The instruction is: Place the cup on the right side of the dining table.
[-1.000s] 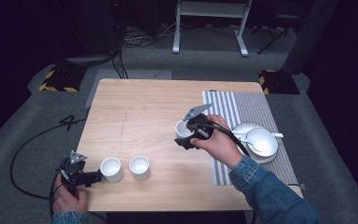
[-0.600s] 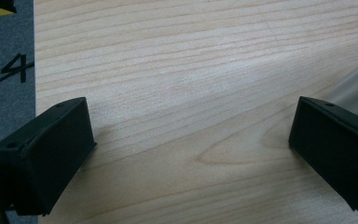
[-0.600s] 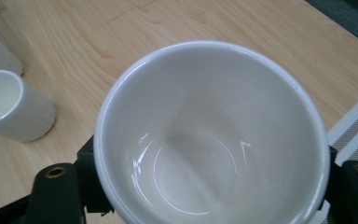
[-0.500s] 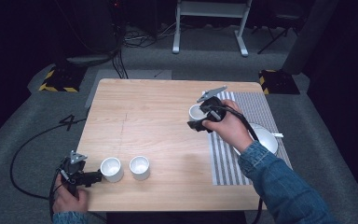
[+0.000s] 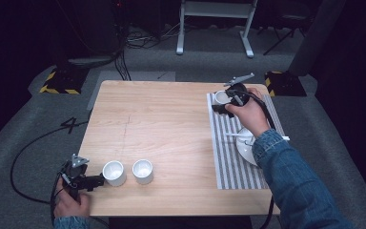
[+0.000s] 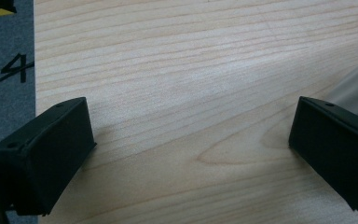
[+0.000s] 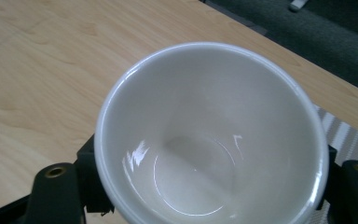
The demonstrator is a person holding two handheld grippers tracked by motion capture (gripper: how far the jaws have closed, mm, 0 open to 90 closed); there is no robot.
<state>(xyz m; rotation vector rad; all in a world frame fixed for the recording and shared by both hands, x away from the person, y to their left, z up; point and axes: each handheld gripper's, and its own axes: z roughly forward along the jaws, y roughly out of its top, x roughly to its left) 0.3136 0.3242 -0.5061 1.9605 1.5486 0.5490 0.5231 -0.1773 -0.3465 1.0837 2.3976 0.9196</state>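
Right gripper (image 5: 223,102) around unmarked white cup (image 7: 209,135).

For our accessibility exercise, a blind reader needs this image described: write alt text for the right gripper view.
An empty white cup is seen from above, held between the right gripper's two black jaws, one against each side. Behind it lies a light wooden table, with a corner of a striped mat at right and grey floor beyond.
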